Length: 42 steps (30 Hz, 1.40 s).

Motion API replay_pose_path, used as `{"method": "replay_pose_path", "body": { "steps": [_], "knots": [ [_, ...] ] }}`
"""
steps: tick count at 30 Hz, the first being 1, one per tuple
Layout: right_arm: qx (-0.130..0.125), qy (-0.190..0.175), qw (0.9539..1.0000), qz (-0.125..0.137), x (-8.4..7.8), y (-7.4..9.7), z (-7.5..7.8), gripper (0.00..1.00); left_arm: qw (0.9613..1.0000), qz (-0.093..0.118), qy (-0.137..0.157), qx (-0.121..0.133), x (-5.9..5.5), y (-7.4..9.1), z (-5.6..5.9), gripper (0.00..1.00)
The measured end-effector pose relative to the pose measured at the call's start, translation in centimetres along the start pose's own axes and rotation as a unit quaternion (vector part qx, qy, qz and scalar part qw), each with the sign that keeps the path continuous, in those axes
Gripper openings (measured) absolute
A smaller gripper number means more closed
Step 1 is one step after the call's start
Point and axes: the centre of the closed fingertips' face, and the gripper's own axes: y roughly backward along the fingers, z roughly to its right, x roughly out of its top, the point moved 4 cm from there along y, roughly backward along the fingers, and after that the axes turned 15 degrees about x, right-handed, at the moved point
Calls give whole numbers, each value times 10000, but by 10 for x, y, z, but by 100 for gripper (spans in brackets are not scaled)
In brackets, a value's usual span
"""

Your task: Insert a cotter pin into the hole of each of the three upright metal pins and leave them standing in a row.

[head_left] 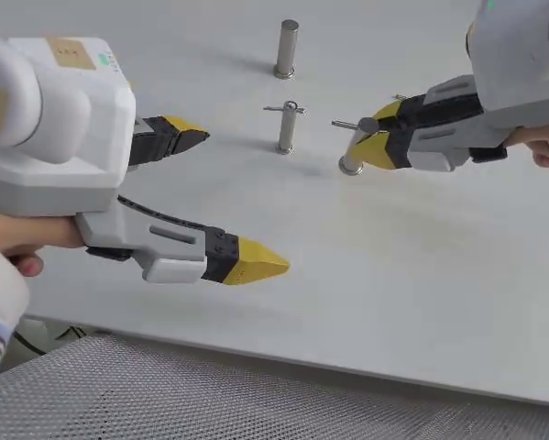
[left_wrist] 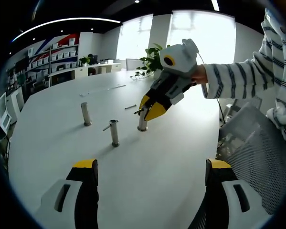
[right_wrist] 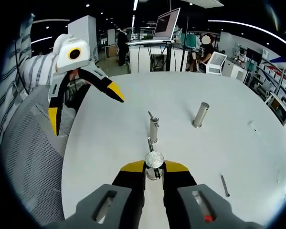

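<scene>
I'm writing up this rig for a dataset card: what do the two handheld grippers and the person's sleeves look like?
Both the left gripper and right gripper have bulky white housings, light-grey jaws with black mid-sections and pointed yellow tips. A tan sticker sits on the left housing. The sleeve is white with dark stripes.

Head overhead; gripper views opposed across pins (head_left: 287, 128)

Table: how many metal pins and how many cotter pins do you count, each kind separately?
Metal pins: 3
Cotter pins: 3 (one through the middle pin, one at the near pin in the right gripper, one loose on the table)
Total: 6
</scene>
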Motion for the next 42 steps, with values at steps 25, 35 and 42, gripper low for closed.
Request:
{"method": "replay_pose_path", "body": {
  "steps": [25,35,42],
  "knots": [
    [197,45,9998,-55,-6,-5,16,8,9998,-124,136,17,1,3,10,92],
    [258,12,9997,27,-5,-6,16,8,9997,-63,222,1,1,4,6,92],
    [277,-17,9996,18,-8,-8,17,8,9996,-31,270,-96,0,4,10,92]
  ]
}}
